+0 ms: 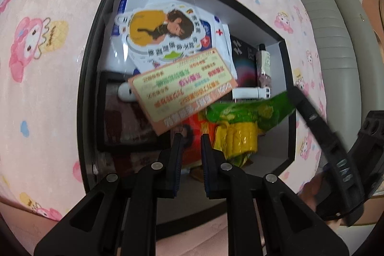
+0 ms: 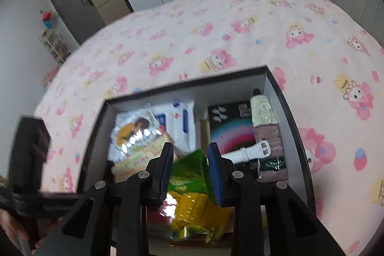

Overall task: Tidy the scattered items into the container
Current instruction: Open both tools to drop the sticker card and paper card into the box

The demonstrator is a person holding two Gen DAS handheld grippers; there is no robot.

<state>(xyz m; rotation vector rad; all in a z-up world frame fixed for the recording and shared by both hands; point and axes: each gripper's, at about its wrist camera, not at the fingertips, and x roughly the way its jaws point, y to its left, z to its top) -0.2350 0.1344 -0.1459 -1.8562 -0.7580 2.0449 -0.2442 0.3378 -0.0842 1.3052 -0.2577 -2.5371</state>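
Observation:
A black box (image 1: 88, 78) with a white inside sits on the pink bedspread and holds several items. A green and yellow corn packet (image 2: 192, 203) lies in the box between the fingers of my right gripper (image 2: 190, 149), whose jaws stand apart around it. In the left wrist view the corn packet (image 1: 240, 126) lies at the near right of the box, with the right gripper's finger at its corner. My left gripper (image 1: 190, 138) is open and empty above the box's near edge. An orange card (image 1: 182, 90) lies on top of the pile.
In the box are white wipe packs (image 1: 153, 32), a black booklet (image 2: 228, 126), a tube (image 2: 262, 112) and a white strap (image 2: 249, 151). The pink cartoon bedspread (image 2: 216, 35) surrounds the box. A grey headboard (image 1: 331, 23) runs along the right. A door and shelves stand beyond the bed.

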